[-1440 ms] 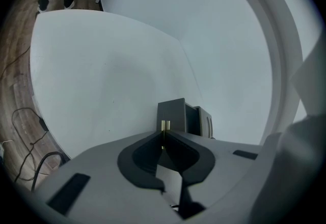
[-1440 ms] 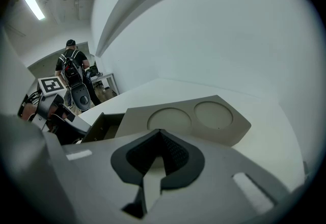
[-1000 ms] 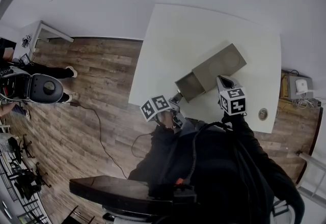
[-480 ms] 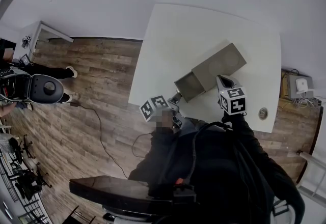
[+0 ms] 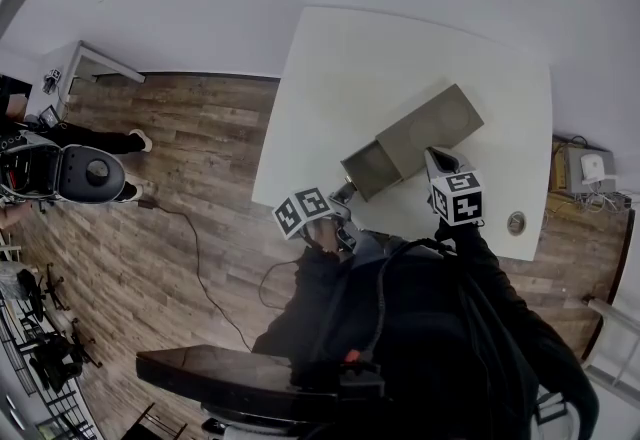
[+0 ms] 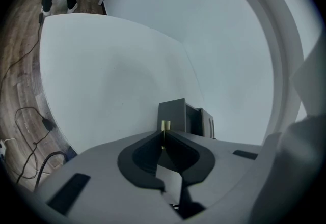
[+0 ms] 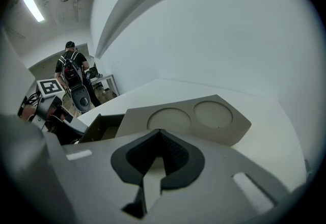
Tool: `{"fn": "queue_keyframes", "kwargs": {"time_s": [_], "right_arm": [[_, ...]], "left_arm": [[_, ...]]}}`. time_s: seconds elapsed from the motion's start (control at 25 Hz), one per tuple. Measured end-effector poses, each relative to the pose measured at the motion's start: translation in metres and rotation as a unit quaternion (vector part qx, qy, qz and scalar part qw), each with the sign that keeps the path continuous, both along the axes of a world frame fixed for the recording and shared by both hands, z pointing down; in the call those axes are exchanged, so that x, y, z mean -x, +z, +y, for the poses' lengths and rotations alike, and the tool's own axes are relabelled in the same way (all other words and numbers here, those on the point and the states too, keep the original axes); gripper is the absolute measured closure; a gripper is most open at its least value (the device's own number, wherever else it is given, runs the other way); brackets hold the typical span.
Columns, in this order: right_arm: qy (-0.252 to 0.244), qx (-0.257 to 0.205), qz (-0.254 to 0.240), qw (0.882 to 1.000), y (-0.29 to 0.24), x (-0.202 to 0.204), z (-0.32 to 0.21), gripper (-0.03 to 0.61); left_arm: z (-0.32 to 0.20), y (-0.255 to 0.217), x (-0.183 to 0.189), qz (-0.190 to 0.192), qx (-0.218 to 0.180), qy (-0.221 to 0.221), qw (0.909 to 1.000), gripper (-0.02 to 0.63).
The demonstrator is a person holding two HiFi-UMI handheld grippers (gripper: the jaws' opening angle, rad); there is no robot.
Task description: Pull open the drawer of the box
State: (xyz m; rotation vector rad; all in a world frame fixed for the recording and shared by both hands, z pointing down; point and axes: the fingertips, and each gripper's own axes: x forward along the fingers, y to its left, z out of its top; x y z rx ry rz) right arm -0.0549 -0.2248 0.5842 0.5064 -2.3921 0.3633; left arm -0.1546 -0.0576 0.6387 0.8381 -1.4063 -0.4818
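Observation:
A grey box (image 5: pixel 430 128) lies on the white table (image 5: pixel 340 68), its top showing two round recesses (image 7: pixel 204 116). Its drawer (image 5: pixel 368 168) stands pulled out toward the table's near-left edge, and its inside shows in the right gripper view (image 7: pixel 104 126). My left gripper (image 5: pixel 345 193) is at the drawer's front, jaws shut (image 6: pixel 164 134) on the small brass handle (image 6: pixel 165 126) of the dark drawer front (image 6: pixel 173 113). My right gripper (image 5: pixel 432 160) sits at the box's near side. It is shut (image 7: pixel 161 134) with nothing in it, and its tips are at the box's top edge.
A small round object (image 5: pixel 516 223) lies near the table's right front corner. The table edge runs just behind the left gripper, with wood floor and a cable (image 5: pixel 200 258) beyond. A person (image 7: pixel 71 73) stands far off by a desk. A round seat (image 5: pixel 90 173) is at the far left.
The left gripper has drawn back slightly toward me and the drawer has slid a little further out. The right gripper and the box have stayed put.

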Motion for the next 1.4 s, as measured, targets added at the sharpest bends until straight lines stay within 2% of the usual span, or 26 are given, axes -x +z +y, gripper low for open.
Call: {"fn": "queue_keyframes", "kwargs": {"time_s": [1.4], "right_arm": [[0.000,-0.004,-0.001,1.000,-0.001,0.001,0.002,0.584]], "left_arm": [[0.011,0.000,0.005,-0.002,0.007,-0.002,1.0000,0.589]]}}
